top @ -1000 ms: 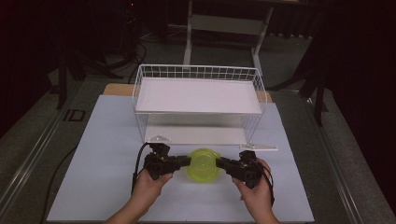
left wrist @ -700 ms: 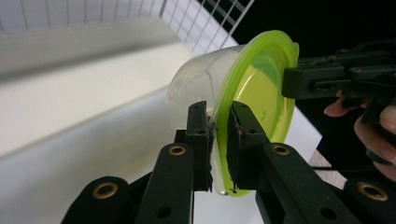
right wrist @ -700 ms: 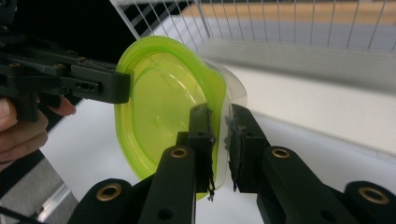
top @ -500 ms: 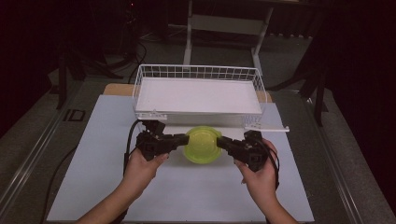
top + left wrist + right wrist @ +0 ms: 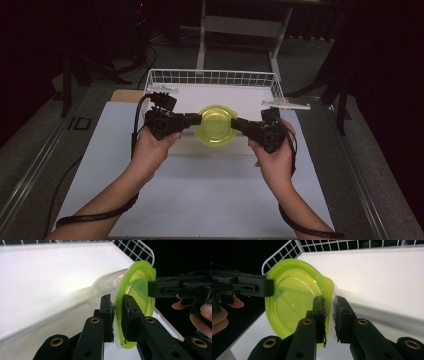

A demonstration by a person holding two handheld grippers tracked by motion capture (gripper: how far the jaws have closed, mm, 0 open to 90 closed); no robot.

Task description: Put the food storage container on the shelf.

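A clear round container with a lime-green lid (image 5: 216, 125) hangs in the air in front of the white wire basket (image 5: 215, 77). My left gripper (image 5: 196, 119) is shut on its left rim, my right gripper (image 5: 236, 122) on its right rim. In the left gripper view the two black jaws pinch the rim of the container (image 5: 130, 297) edge-on, and the other gripper (image 5: 180, 287) holds the far side. The right gripper view looks across the green lid (image 5: 294, 297), its rim caught between the pads, the opposite gripper (image 5: 244, 286) clamped at the left.
The wire basket stands on a raised white shelf at the back of a pale blue mat (image 5: 200, 195). A white strip (image 5: 286, 104) lies at the basket's right corner. Dark floor and stand legs (image 5: 202, 35) surround the table. Cables trail beside both forearms.
Both hands have lifted the container off the mat and carried it up and away, toward the basket's front edge. Both grips have held.
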